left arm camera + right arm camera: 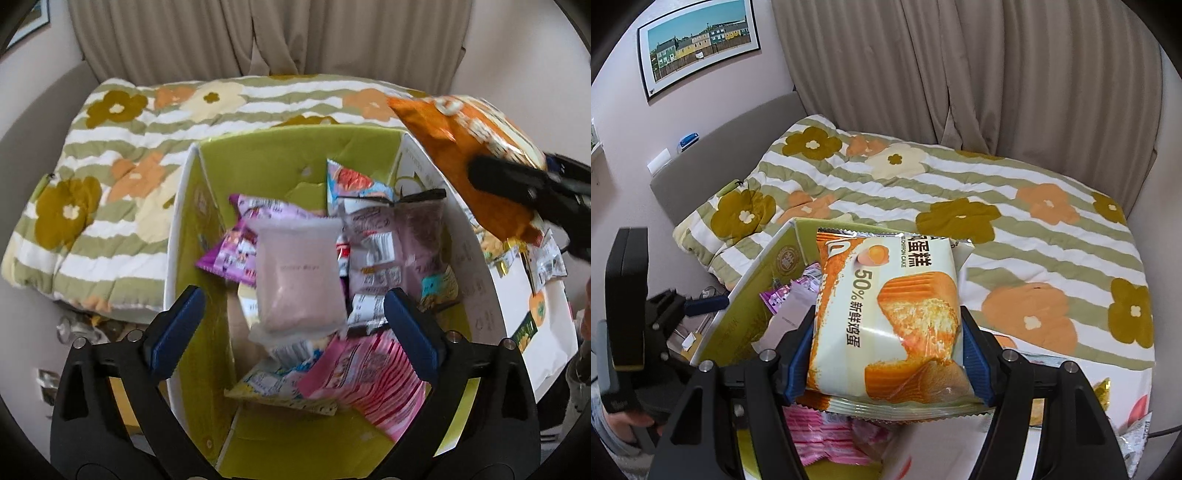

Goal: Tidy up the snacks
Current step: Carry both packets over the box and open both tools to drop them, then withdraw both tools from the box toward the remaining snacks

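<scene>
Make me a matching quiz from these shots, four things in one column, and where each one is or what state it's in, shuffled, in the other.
Things:
1. cake pack
2. pale pink packet
3. left gripper
4. box

Places or states:
A. open, nothing between its pads
B. clamped in the right gripper
C. blurred, above the snacks in the box
D. stands against the flowered quilt, snacks inside

Pairs: 1-B, 2-C, 3-A, 4-D

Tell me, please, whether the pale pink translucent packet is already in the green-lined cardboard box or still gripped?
Released, over the box. The pale pink translucent packet sits between the left gripper's wide-open pads, untouched, above the green-lined cardboard box's other snacks; whether it has landed, cannot tell.
</scene>
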Demonstrator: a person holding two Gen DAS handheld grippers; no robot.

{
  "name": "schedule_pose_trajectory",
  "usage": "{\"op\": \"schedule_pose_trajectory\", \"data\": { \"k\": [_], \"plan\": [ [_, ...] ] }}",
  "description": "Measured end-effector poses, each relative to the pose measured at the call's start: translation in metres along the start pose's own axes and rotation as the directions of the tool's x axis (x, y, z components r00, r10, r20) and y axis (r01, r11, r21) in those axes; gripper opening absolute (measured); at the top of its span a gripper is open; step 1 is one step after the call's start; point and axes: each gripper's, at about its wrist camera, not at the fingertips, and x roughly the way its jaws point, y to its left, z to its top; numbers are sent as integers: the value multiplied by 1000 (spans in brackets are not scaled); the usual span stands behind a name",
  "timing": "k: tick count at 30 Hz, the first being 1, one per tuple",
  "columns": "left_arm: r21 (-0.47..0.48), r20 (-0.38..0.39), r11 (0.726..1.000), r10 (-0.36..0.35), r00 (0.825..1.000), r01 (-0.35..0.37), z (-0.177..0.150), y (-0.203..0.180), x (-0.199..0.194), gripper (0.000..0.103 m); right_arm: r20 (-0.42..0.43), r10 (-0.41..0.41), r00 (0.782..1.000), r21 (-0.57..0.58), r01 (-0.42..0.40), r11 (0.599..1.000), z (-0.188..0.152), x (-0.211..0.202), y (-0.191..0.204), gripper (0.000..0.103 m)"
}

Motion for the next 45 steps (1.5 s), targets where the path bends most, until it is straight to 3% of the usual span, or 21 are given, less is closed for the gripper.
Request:
{"op": "schedule_pose_trajectory", "data": {
  "k": [10, 12, 14, 23, 35, 45],
  "plan": [
    [18, -19, 1000, 8, 1000, -8, -5, 5, 2, 97, -52, 47, 998, 21, -46, 999, 26, 38, 15, 67],
    [15, -20, 1000, 10, 1000, -10, -6, 9, 2, 97, -39, 48, 998, 14, -47, 999, 28, 40, 20, 77],
    [11, -20, 1000, 13, 1000, -12, -8, 11, 1, 97, -14, 50, 999, 12, -50, 999, 28, 36, 22, 96],
    [-4, -16, 1000, 21, 1000, -21, -15, 11, -6, 97, -13, 45, 999, 18, -45, 999, 15, 24, 25, 96],
    [-9, 51, 999, 38, 998, -38, -25, 4, -47, 97, 42, 8, 999, 26, -9, 1000, 2, -20, 31, 96],
    [-18, 117, 999, 44, 992, -42, -41, -35, -83, 97, 105, -45, 993, 58, 39, 998, -28, -75, 13, 96]
  ]
}}
